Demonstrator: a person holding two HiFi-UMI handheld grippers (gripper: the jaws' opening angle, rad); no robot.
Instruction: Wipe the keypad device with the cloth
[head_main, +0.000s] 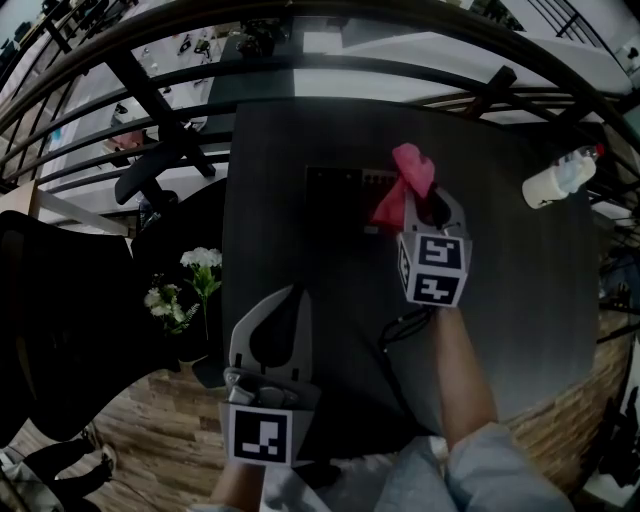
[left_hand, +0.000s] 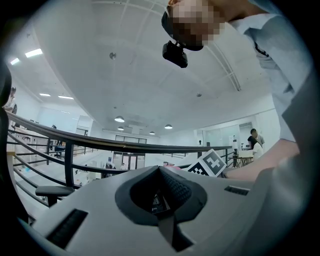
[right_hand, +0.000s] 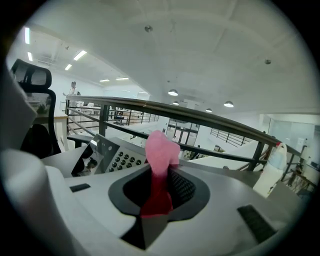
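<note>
A pink cloth (head_main: 408, 188) hangs pinched in my right gripper (head_main: 421, 205), which is shut on it at the right end of the keypad device (head_main: 338, 198), a dark grey box with rows of buttons on the dark table (head_main: 520, 310). In the right gripper view the cloth (right_hand: 160, 167) sticks up between the jaws, with the keypad device (right_hand: 117, 157) just beyond to the left. My left gripper (head_main: 277, 335) rests near the table's front left edge, jaws together with nothing between them, well short of the device.
A white spray bottle (head_main: 558, 177) lies at the table's far right. White flowers (head_main: 190, 280) stand off the left edge, next to a black office chair (head_main: 60, 320). A dark railing (head_main: 300, 60) runs behind the table. A cable (head_main: 400, 325) trails by my right forearm.
</note>
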